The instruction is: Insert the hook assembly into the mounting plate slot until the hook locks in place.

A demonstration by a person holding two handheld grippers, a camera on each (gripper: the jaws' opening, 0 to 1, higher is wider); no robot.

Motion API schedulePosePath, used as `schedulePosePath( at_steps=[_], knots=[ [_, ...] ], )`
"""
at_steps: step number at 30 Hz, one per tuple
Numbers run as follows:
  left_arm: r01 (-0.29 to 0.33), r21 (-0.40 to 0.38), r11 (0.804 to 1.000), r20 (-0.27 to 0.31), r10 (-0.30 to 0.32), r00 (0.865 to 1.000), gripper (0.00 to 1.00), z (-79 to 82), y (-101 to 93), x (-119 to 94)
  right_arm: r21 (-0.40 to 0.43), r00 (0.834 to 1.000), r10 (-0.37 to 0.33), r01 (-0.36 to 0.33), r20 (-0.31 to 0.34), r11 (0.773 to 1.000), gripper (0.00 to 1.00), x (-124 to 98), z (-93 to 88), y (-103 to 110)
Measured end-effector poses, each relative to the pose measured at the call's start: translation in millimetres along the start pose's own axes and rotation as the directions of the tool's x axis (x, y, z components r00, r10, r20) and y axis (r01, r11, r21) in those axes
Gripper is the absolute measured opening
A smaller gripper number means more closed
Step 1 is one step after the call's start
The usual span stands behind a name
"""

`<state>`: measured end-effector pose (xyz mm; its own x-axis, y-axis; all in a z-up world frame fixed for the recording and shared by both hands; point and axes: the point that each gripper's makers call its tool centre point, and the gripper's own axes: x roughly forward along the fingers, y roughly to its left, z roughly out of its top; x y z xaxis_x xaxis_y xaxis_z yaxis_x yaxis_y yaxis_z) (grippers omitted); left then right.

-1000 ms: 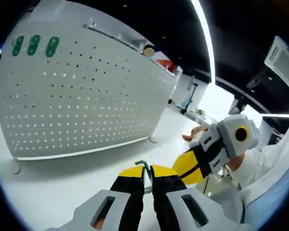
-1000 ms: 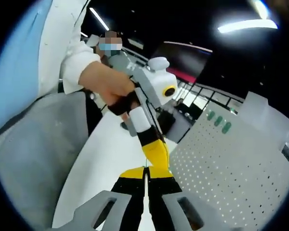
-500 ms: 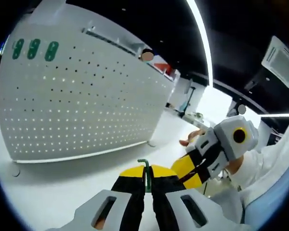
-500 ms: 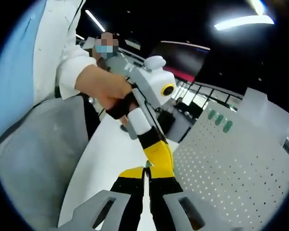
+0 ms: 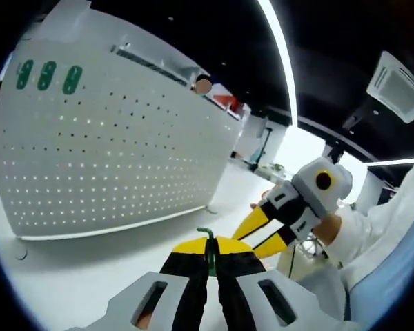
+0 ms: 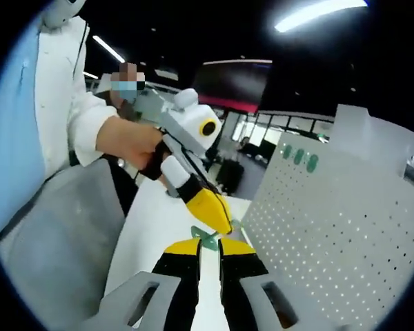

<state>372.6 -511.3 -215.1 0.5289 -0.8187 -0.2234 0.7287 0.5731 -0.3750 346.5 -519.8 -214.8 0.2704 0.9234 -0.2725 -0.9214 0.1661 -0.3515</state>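
Observation:
The mounting plate is a white perforated panel [image 5: 110, 145] standing upright on a white table [image 5: 90, 262]; it fills the left of the left gripper view and sits on the right in the right gripper view [image 6: 338, 214]. My left gripper [image 5: 208, 243] is shut on a thin green hook [image 5: 205, 233], held short of the panel. The right gripper [image 5: 262, 232] enters from the right with its yellow fingers spread apart. In the right gripper view, my right gripper [image 6: 208, 247] stands open, and the green hook [image 6: 208, 236] sticks out just beyond its tips, pinched by the left gripper [image 6: 219, 217].
Three green oval marks [image 5: 47, 74] sit near the panel's top corner. The panel's foot [image 5: 212, 209] rests on the table. A person's hand [image 6: 124, 141] and white sleeve [image 6: 69, 117] hold the left gripper, and grey cloth [image 6: 55, 234] lies below them.
The right gripper's jaws have gone from shut to open. It has drawn back a little from the left gripper's tip. The left gripper keeps its hold on the hook.

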Motion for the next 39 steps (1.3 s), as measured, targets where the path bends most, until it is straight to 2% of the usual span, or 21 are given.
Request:
schedulePosePath(
  at_steps=[4, 10, 12, 17, 23, 27, 39],
  knots=[
    [0.040, 0.014, 0.999, 0.015, -0.040, 0.999, 0.03, 3.4, -6.9, -5.3, -0.044, 1.000, -0.001, 0.001, -0.018, 0.999, 0.07, 0.4, -5.6, 0.5],
    [0.120, 0.035, 0.992, 0.048, -0.122, 0.991, 0.03, 11.6, -22.8, -10.6, -0.056, 1.000, -0.001, 0.000, -0.017, 0.998, 0.07, 2.6, -7.2, 3.0],
    [0.122, 0.039, 0.992, 0.048, -0.124, 0.991, 0.03, 11.7, -24.4, -10.5, -0.058, 1.000, 0.000, -0.001, -0.014, 0.998, 0.07, 3.0, -6.8, 3.1],
    [0.163, 0.001, 0.987, 0.073, -0.162, 0.984, 0.03, 15.6, -31.7, -10.5, -0.073, 1.000, 0.003, -0.002, 0.002, 0.997, 0.07, 4.1, -1.9, 4.9],
    [0.172, -0.019, 0.985, 0.066, -0.170, 0.983, 0.03, 14.1, -33.3, -8.1, -0.098, 1.000, -0.002, 0.004, 0.025, 0.995, 0.05, 3.0, 4.2, 5.1],
    [0.191, -0.063, 0.980, 0.086, -0.185, 0.979, 0.03, 16.6, -33.4, -7.7, -0.123, 1.000, -0.002, 0.006, 0.029, 0.992, 0.02, 2.9, 4.4, 5.3],
    [0.166, -0.059, 0.984, 0.064, -0.163, 0.985, 0.03, 15.7, -27.4, -8.4, -0.176, 1.000, -0.005, 0.009, 0.027, 0.984, 0.00, 1.7, 2.8, 5.4]
  ],
)
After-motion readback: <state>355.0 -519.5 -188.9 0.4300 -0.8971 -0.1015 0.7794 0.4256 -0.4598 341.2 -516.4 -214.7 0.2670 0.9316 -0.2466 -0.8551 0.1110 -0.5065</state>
